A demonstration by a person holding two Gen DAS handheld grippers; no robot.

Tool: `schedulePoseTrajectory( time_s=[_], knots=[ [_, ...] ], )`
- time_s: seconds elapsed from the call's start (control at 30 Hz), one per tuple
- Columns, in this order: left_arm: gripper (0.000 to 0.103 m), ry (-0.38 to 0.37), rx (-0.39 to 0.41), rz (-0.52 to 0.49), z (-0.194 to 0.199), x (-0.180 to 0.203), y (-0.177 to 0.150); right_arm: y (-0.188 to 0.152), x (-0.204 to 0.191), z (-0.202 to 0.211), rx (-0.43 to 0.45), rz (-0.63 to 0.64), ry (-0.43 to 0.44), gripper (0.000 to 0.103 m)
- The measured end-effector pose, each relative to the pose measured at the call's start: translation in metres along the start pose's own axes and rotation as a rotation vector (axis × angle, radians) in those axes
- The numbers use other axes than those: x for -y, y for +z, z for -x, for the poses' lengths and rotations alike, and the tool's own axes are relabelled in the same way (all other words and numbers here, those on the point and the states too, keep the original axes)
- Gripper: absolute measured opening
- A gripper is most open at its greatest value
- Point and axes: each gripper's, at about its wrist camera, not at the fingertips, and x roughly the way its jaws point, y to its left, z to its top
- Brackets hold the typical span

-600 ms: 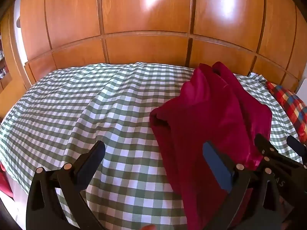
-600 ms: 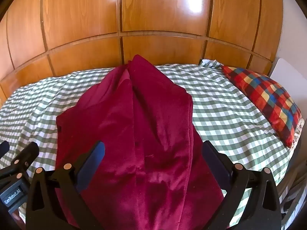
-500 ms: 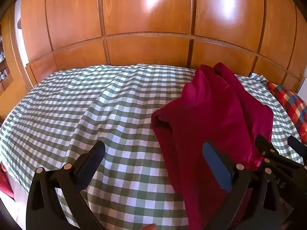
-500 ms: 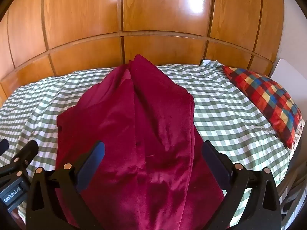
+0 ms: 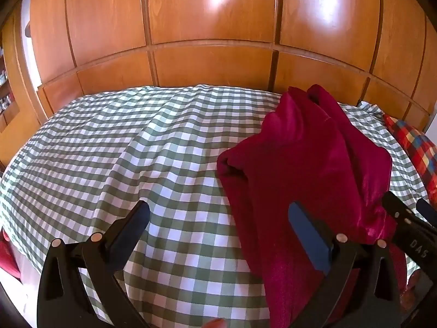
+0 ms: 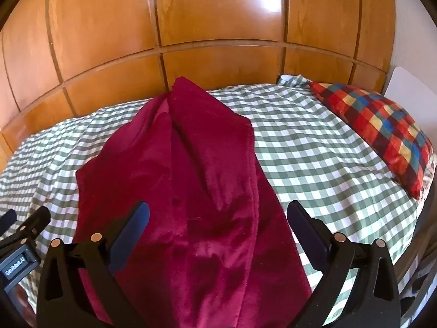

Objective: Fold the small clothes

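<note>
A dark red garment (image 6: 191, 191) lies on the bed (image 6: 314, 147), which is covered with a green-and-white checked sheet. The garment is the landmark here. It is a soft, plush piece, stretched lengthwise from the near edge of the bed toward the wooden wall (image 6: 218, 22) behind, with its far end narrowing to a point. A long crease runs down its middle, and one flap lies folded over the other along that line.

The right gripper (image 6: 218, 220) hangs above the near half of the garment, angled downward. Its jaws stand wide apart, one finger on each side of the cloth, and neither pad touches it. Nothing is held.

The left gripper (image 5: 218, 218) hovers to the left of the garment, also angled downward and spread wide. Its left finger is over bare sheet; its right finger (image 5: 308, 235) is over the garment's left edge. It holds nothing. In the left wrist view the garment (image 5: 300, 169) fills the right side, with a rolled opening at its left corner, and the tips of the right gripper show at the garment's right edge.

To the right of the garment, well apart from it, a pillow (image 6: 382, 128) in red, blue and yellow checks rests at the bed's edge. To the garment's left the sheet (image 5: 109, 150) shows soft wrinkles.
</note>
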Motion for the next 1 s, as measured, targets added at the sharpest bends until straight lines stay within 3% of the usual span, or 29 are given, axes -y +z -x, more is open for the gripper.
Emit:
schedulePoseTrajectory(
  time_s=[0.77,1.0],
  knots=[
    [0.101,-0.037,0.007,0.007,0.010,-0.003,-0.003,-0.009,0.043,0.024,-0.005,-0.078,0.063,0.100],
    [0.101,-0.057,0.000,0.007,0.013,-0.003,-0.005,-0.012,0.040,0.031,0.010,-0.049,0.082,0.097]
  ],
)
